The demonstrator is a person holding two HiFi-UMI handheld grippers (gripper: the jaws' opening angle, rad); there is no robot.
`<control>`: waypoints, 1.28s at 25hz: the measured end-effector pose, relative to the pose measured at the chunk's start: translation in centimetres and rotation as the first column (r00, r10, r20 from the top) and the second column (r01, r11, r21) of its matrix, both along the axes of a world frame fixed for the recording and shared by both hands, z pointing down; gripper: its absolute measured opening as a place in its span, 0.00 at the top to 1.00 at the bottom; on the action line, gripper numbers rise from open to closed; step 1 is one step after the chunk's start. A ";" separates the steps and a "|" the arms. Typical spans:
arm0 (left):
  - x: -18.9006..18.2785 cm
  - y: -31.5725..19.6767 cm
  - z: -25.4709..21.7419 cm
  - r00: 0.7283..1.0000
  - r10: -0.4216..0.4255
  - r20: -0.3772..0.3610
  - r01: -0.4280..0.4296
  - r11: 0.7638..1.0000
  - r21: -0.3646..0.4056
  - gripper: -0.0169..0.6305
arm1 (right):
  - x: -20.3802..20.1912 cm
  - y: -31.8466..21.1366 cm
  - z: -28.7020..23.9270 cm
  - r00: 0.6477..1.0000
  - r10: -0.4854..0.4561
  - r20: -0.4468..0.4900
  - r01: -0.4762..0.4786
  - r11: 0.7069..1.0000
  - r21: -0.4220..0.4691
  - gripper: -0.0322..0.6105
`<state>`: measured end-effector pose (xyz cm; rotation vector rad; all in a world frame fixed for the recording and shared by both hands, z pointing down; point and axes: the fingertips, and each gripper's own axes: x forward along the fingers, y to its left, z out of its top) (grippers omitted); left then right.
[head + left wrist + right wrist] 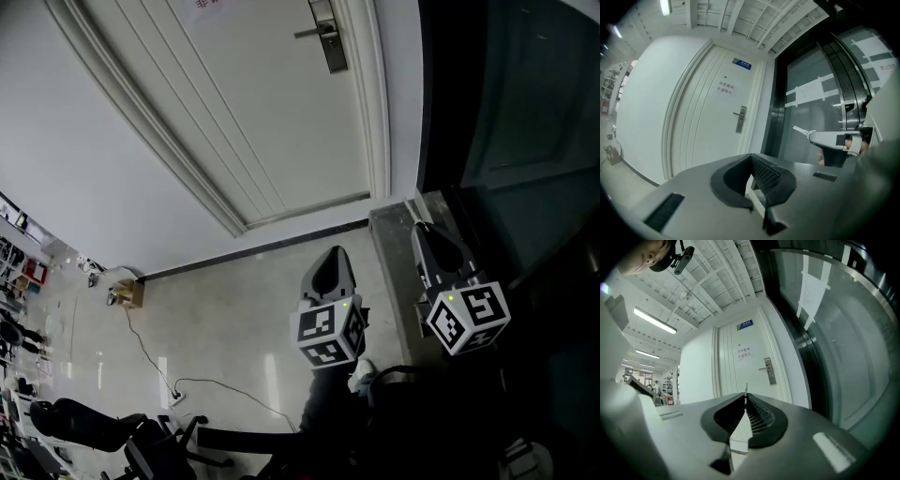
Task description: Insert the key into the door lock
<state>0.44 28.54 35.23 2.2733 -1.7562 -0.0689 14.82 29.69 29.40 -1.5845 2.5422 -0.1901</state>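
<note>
The white door (253,112) carries a metal lock plate with a lever handle (328,36) at the top of the head view; the plate also shows in the left gripper view (740,119) and in the right gripper view (768,370). My right gripper (422,231) is shut on a thin silver key (746,390), whose blade sticks out past the jaw tips toward the door, well short of the lock. From the left gripper view the key (801,131) shows side-on ahead of the right gripper (812,136). My left gripper (335,255) hangs lower and to the left, shut with nothing in it (751,157).
A dark glass partition (506,122) stands to the right of the door frame. On the tiled floor lie a small cardboard box (129,292) and a cable (150,361). A black chair (94,427) sits at the lower left. A paper sign (725,88) hangs on the door.
</note>
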 end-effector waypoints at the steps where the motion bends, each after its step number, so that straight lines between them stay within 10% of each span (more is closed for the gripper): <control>1: -0.3 -0.8 -0.3 1.000 0.004 0.003 -0.004 1.000 0.004 0.97 | -0.4 -0.7 0.0 1.000 0.002 -0.004 -0.002 1.000 0.001 0.93; 32: -8.4 -11.1 1.8 0.999 0.023 -0.032 -0.023 1.000 -0.011 0.97 | -9.0 -11.0 1.2 0.999 0.027 -0.041 -0.028 1.000 -0.011 0.93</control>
